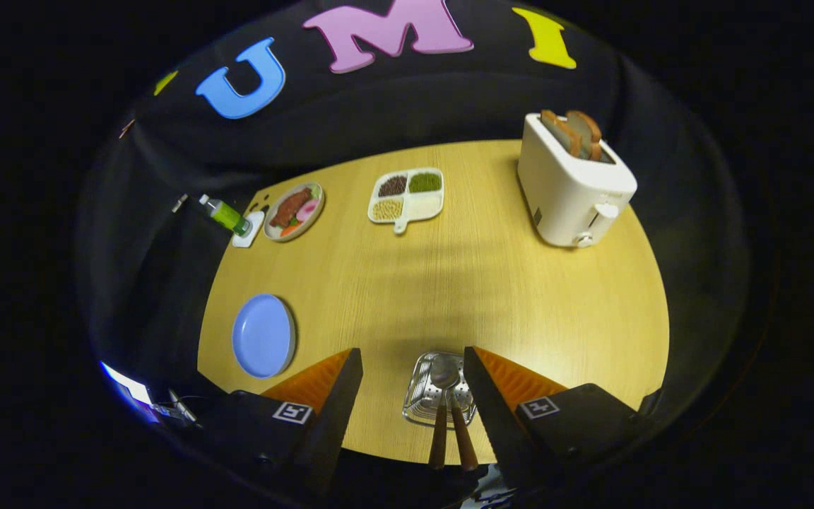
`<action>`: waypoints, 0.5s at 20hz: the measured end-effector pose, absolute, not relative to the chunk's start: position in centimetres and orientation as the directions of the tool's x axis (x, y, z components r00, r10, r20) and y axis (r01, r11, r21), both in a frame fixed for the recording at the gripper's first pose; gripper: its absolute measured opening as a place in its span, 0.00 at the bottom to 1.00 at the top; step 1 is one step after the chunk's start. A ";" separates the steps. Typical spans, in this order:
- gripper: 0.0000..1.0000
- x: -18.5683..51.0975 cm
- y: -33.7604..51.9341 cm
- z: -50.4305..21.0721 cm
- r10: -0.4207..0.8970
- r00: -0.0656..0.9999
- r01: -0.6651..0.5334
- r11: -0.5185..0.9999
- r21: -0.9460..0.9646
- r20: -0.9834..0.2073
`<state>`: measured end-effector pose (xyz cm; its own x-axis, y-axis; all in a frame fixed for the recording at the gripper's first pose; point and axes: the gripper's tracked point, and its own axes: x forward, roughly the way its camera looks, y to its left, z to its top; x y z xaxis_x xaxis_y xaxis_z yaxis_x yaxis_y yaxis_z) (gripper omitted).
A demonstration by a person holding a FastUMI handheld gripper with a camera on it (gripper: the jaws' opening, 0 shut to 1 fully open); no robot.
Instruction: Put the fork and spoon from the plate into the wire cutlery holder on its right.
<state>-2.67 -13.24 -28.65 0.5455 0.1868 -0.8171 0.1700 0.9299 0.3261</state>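
The tongs point(413, 382) hang above the near edge of the round wooden worktop point(492, 283), looking down and forward across it, with both fingers spread wide apart and nothing held between them. In the gap, closer to the right finger point(486, 403) than to the left finger point(340, 399), sits the wire cutlery holder point(422, 396), a shiny rectangular basket standing right at the near rim of the worktop.

Two pieces of cutlery rest in it already. The spoon point(444, 373) shows its bowl lying over the basket's far part, and its wooden handle runs back toward the tongs. Beside it a second wooden handle, which I take for the fork point(465, 442), lies almost parallel; its head is hidden in the wire, so I cannot tell the tines. Both handles stick out past the near rim of the worktop, long axes running roughly along the fingers.

The blue plate point(263, 335) lies bare off to the left of the left finger, well apart from the holder. Farther across the worktop stand a white toaster point(571, 187) with bread slices point(575, 132) in it, a divided dish of beans and grains point(408, 196), a plate of food point(295, 211), and a green bottle point(226, 215) lying on a white coaster.
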 end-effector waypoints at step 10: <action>0.99 -1.9 -16.2 -9.6 -0.143 0.900 0.242 0.950 0.199 -0.412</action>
<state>-1.88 -16.15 -9.64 0.8998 -0.1425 -0.4124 0.2416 0.9497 0.1991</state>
